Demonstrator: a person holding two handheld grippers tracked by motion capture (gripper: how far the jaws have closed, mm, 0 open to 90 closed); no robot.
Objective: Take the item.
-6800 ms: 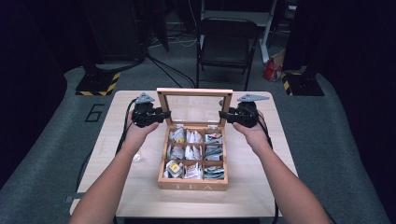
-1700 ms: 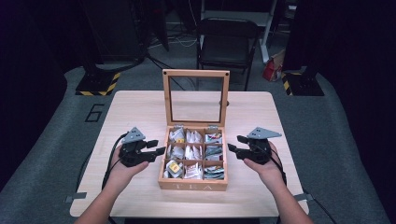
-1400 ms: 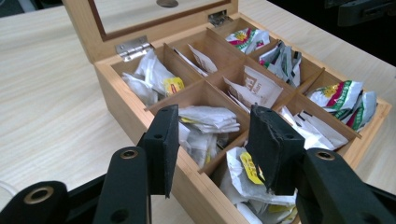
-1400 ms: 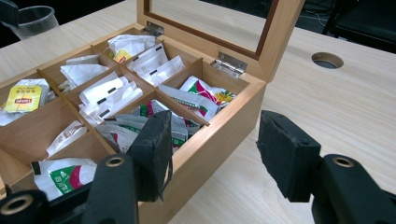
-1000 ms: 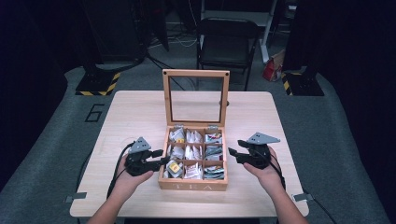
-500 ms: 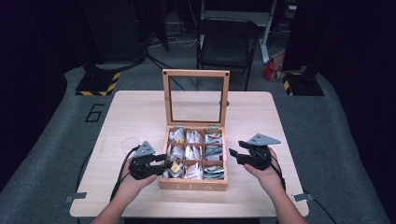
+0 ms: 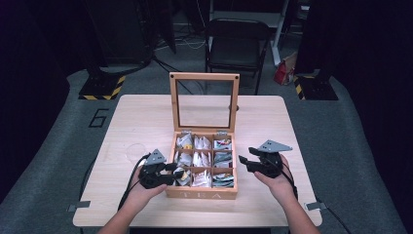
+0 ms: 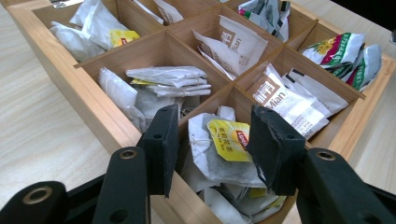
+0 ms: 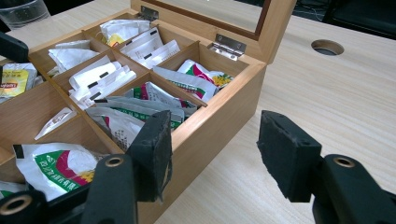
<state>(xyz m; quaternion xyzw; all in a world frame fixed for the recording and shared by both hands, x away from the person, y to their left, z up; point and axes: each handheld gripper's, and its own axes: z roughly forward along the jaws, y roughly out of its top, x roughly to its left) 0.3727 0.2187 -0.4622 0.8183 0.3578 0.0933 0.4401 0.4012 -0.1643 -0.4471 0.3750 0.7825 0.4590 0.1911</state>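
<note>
A wooden tea box [image 7: 202, 193] stands on the table with its glass lid [image 7: 204, 76] upright. Its compartments hold several tea bags. My left gripper [image 7: 175, 170] reaches into the near-left compartment from the left. In the left gripper view a tea bag with a yellow tag [image 8: 229, 140] lies between the jaws of the left gripper [image 8: 217, 149]; the pads stand apart from it. My right gripper [image 7: 242, 162] hovers open at the box's right side. In the right gripper view the right gripper [image 9: 212, 154] straddles the box's right wall [image 9: 219, 116] and holds nothing.
A clear plastic cup [image 7: 135, 151] stands left of the box, close to the left hand. A round cable hole [image 7: 235, 107] lies in the table behind the lid. A black chair [image 7: 237, 44] stands beyond the far edge. Bare tabletop [image 7: 263, 122] stretches right of the box.
Both hands came down from the raised lid to the near side of the box. Over the last second the left gripper slid right, over the near-left compartment. The right gripper kept still.
</note>
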